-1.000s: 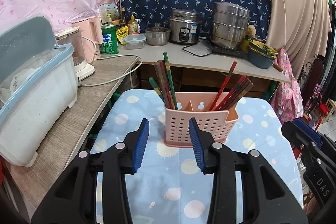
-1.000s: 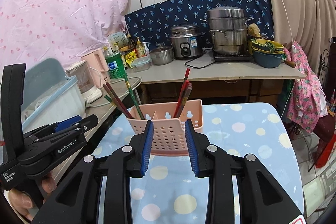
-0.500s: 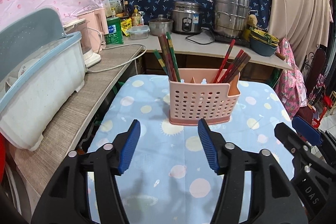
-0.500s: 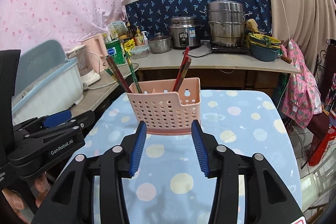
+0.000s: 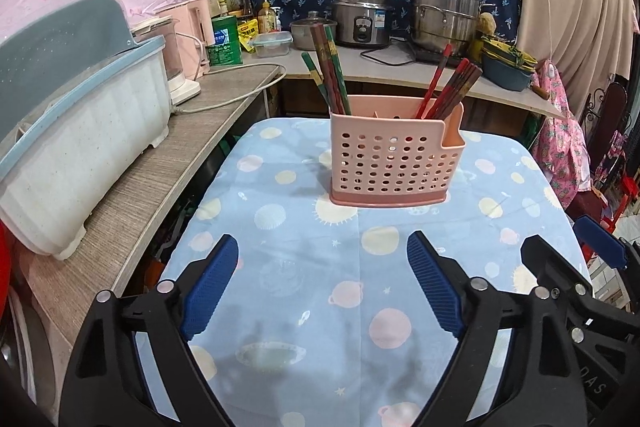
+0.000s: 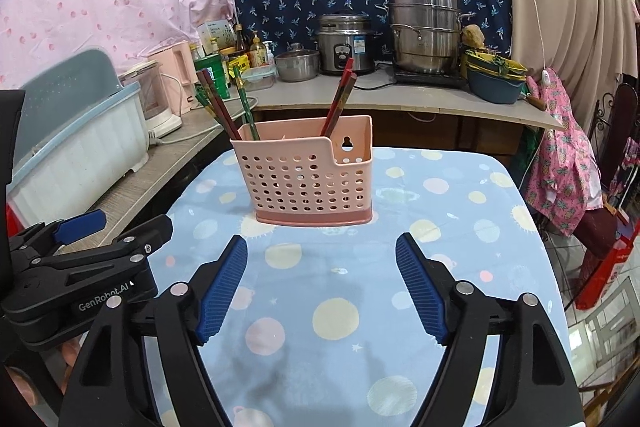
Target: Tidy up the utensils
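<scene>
- The pink perforated plastic utensil basket [image 5: 394, 157] stands upright in the centre of the left wrist view, on the surface covered with a light blue cloth with planet and sun prints [image 5: 304, 291]. In the right wrist view the same basket is slightly left of centre.
- In its left compartment stand the dark red and green chopsticks [image 5: 330, 69], which lean toward the upper left of the frame. In its right compartment stand the red and dark chopsticks [image 5: 450, 89], which lean toward the upper right.
- The left claw [image 5: 322, 287] is wide open and holds nothing; its blue ribbed pads are in the lower part of the frame, well apart from the basket.
- The right claw [image 6: 322, 287] is also wide open and empty, low in its own frame, and it does not touch the basket.
- No loose utensil is visible on the cloth, so I judge that the sorting is finished or almost finished.
- What could go wrong: the basket looks light and the chopsticks are tall and tilted. If a claw comes forward too low or too fast, it could push the front wall of the basket, and the basket may slide on the cloth or tip over.
- The cloth may also wrinkle under a push, and then the basket would stand less stable.
- The two claws are near to each other at the lower edge of the frames, so a careless move may make them collide.
</scene>
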A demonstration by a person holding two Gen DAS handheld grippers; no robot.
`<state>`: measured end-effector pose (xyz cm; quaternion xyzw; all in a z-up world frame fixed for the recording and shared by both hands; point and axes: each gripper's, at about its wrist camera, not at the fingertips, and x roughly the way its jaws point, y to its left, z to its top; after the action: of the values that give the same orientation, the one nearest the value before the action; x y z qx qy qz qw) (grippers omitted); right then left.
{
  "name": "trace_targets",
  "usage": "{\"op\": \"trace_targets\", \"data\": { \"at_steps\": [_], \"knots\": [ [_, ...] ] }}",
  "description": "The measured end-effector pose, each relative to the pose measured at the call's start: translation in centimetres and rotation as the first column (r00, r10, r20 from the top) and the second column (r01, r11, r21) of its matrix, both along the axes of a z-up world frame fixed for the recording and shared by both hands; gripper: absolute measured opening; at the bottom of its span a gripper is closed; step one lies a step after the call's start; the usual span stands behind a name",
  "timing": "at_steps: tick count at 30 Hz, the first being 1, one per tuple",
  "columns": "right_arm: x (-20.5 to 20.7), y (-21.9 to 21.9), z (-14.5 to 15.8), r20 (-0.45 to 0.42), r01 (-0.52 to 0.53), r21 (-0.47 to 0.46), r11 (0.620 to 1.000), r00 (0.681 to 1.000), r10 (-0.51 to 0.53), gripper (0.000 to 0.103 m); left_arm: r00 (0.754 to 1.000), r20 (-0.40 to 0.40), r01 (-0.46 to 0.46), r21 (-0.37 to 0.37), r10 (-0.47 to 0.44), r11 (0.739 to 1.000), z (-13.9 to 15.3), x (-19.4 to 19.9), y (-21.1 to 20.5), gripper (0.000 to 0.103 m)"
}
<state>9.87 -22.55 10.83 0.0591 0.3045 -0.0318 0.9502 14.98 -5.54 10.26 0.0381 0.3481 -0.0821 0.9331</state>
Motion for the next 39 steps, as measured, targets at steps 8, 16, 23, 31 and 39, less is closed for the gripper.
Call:
{"op": "trace_targets", "data": {
  "at_steps": [8,16,23,31,39],
  "knots": [
    [-0.2,0.0,-0.9,-0.023,0.004,-0.021,1.000,1.000,-0.005,0.084,1.000,-0.022,-0.010,0.010,0.010,1.000,-1.0,-0.2,0.0,0.089],
    [-0.2,0.1,-1.7,-0.044,0.009,-0.046,0.999,0.999,-0.011,0.085,0.999,-0.038,-0.010,0.014,0.011,1.000,-1.6,-0.1,0.0,0.091],
    [0.0,0.1,-2.2,-0.060,0.011,-0.047,0.999,0.998,-0.014,0.085,0.999,-0.044,-0.014,0.021,0.015,1.000,-1.9,0.0,0.1,0.091],
    [0.0,0.2,-2.7,-0.074,0.020,-0.047,0.999,0.997,-0.023,0.085,0.999,-0.048,-0.016,0.048,0.019,0.999,-2.5,0.3,-0.2,0.092],
    [0.2,0.2,-2.7,-0.077,0.021,-0.044,0.999,0.997,-0.025,0.085,0.998,-0.051,-0.025,0.052,0.028,0.998,-2.7,0.5,-0.2,0.092]
  ]
}}
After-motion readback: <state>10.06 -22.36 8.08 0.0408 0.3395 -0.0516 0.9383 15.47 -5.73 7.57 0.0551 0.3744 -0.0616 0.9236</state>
